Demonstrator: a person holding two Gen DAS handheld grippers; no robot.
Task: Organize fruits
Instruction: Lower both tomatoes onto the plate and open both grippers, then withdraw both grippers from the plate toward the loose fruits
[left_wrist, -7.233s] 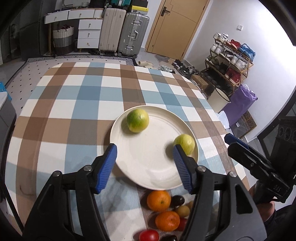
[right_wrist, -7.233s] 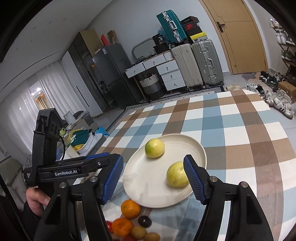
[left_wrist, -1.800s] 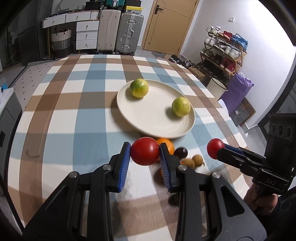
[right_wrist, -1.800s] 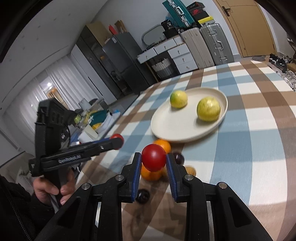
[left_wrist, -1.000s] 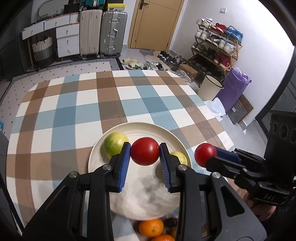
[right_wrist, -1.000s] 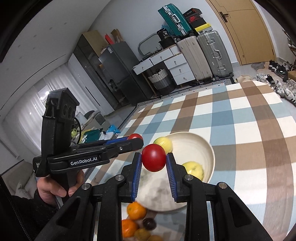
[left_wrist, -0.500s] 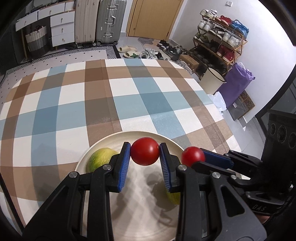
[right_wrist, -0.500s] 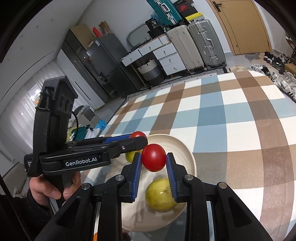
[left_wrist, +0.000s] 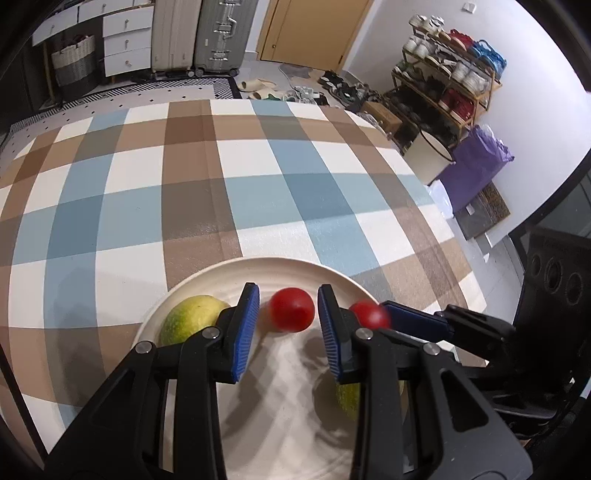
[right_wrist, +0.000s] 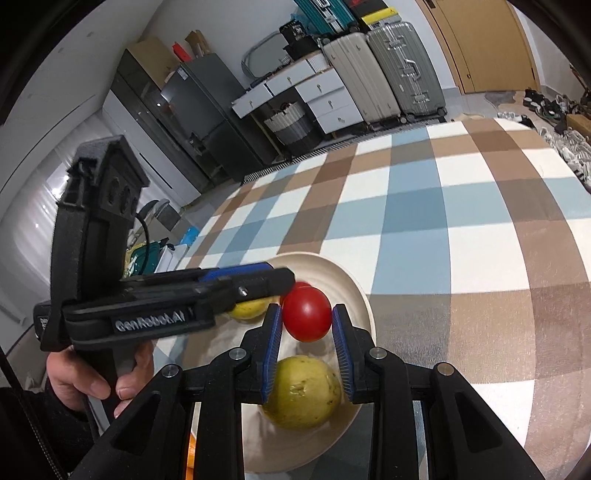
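The main risk is a roll-off: both tomatoes are round, and they are being let go close to the far rim of the plate (left_wrist: 258, 266), which lies toward the near edge of the desk (left_wrist: 184, 184). Dropped from any height, either could bounce over that rim onto the checked cloth. The two could also knock together, since they hang just beside each other. The claws are crowded too, so widening them may push a pad against the other claw or nudge the green-yellow fruit (left_wrist: 188, 317) already on the plate. The left claw (left_wrist: 288, 291) is narrow, with the red tomato (left_wrist: 291, 309) between its tips. That tomato is blurred and a sliver of gap shows at the left pad, so it looks loose rather than pinched. The right claw (right_wrist: 306, 308) is opening with the second red tomato (right_wrist: 306, 314) between its pads, which appear to touch it on both sides, above another yellow-green fruit (right_wrist: 303, 391). Both claws tilt down over the plate, the left more steeply. The person's left hand (right_wrist: 96, 380) grips the left claw's handle, and that claw crosses in front of the right one.
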